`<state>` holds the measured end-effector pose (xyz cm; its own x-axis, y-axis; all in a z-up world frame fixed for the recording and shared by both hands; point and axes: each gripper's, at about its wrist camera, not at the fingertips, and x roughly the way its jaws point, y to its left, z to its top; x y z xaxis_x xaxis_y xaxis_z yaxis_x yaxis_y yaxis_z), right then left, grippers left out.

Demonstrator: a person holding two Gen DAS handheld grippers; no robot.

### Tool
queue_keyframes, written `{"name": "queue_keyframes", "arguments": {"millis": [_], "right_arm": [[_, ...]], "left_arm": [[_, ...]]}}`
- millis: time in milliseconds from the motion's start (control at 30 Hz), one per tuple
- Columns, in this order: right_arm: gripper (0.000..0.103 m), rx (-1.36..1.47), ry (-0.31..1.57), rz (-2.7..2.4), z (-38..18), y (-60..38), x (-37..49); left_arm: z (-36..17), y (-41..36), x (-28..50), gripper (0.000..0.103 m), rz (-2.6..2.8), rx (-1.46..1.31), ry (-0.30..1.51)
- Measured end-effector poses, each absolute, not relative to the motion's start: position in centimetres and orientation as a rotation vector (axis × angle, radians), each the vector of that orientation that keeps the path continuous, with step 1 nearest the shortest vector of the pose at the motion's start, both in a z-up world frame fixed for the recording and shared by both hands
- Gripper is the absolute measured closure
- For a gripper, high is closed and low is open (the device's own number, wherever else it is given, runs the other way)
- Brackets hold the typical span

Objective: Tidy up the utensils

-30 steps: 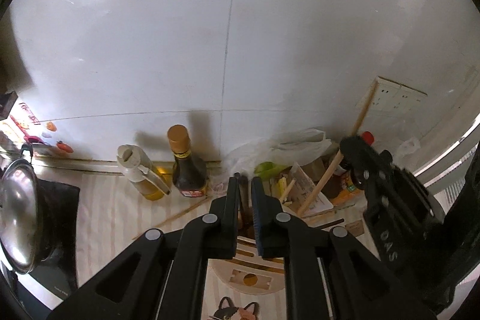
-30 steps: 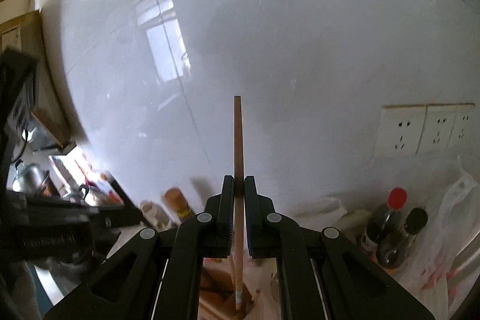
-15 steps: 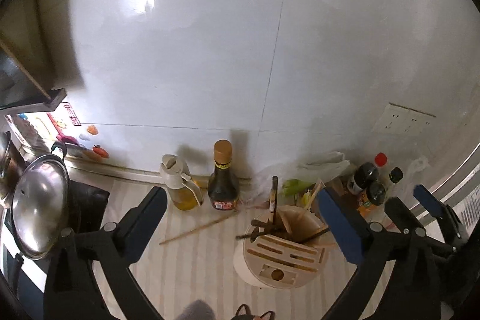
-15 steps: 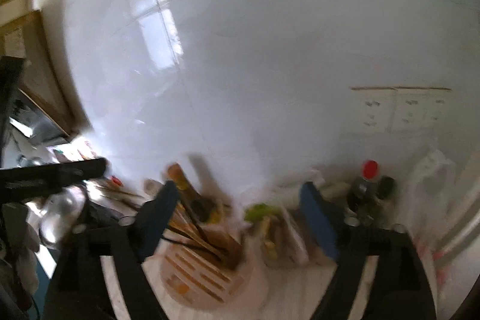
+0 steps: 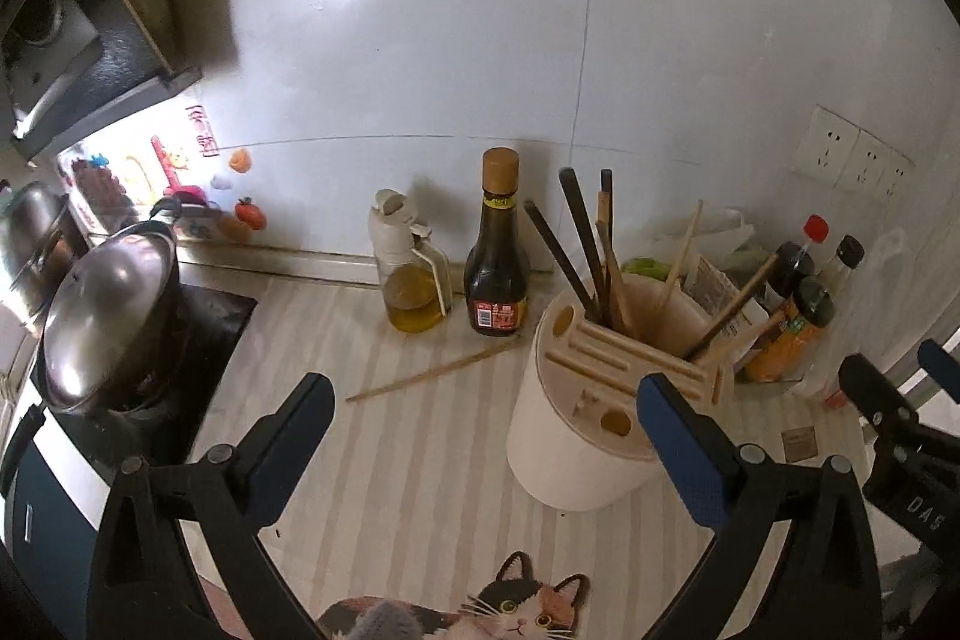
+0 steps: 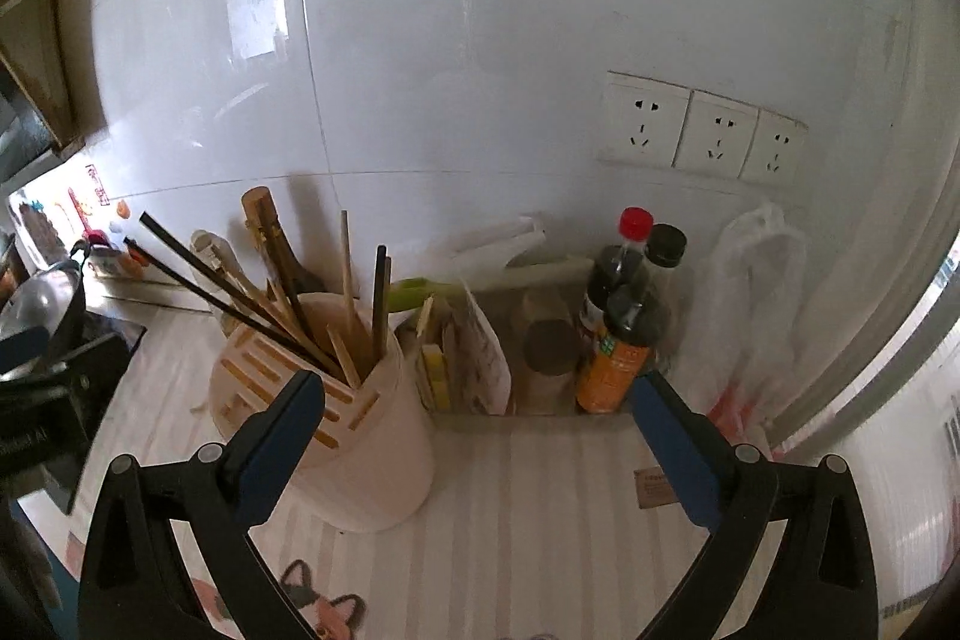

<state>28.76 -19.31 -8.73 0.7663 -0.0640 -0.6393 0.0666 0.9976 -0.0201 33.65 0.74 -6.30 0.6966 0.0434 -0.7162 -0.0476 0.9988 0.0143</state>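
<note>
Both claws were spread wide and held nothing. The left claw (image 5: 480,412) hung over the striped table (image 5: 384,466) in the lower middle of its frame, and the right claw (image 6: 477,400) stood the same way in the lower middle of its own frame.

The white utensil holder (image 5: 570,454) stood on the table at the centre right of the left view, just beside the inner face of the right finger of that claw. Dark chopsticks (image 5: 579,238) and pale wooden ones (image 5: 678,259) leaned out of its open well, so that part of the sorting looked finished. In the right view the same holder (image 6: 366,466) was at the lower left, with its sticks fanned toward the upper left.

One wooden chopstick (image 5: 432,373) lay flat on the table, in the middle of the left view, between the left claw and the dark sauce bottle (image 5: 497,268). Its far end pointed to the foot of that bottle, and the oil dispenser (image 5: 411,280) stood near, a little to the left.

I judged that the step in hand was the pause between two picks, with both claws free. The next move would probably call for the left claw to go down on this lying chopstick, close on its middle, lift it and drop it upright into the well. The stick is thin and lies flat, so the fingers must come low to the table and square across it, without pushing the bottles behind.
</note>
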Motion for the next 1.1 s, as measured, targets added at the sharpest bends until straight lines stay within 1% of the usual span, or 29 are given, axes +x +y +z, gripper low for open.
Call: {"name": "queue_keyframes", "arguments": {"millis": [167, 367, 633, 867, 1100], "right_arm": [[0.000, -0.007, 0.669, -0.074, -7.9, -19.5, 26.2], [0.000, -0.005, 0.644, -0.101, -6.1, -19.8, 21.6], [0.000, 0.021, 0.564, -0.141, -2.4, -18.4, 11.4], [0.000, 0.022, 0.521, -0.155, 0.9, -15.7, 2.7], [0.000, 0.040, 0.511, -0.180, 3.2, -14.9, -3.0]], "left_arm": [[-5.9, 0.2, 31.1, 0.000, 0.073, 0.013, 0.773], [-4.1, 0.1, 26.5, 0.000, 0.051, 0.029, 0.729], [-0.7, 1.8, 18.3, 0.000, 0.006, 0.041, 0.662], [2.0, 3.4, 11.2, 0.000, -0.016, 0.054, 0.654], [3.6, 3.9, 7.3, 0.000, -0.026, 0.042, 0.658]]}}
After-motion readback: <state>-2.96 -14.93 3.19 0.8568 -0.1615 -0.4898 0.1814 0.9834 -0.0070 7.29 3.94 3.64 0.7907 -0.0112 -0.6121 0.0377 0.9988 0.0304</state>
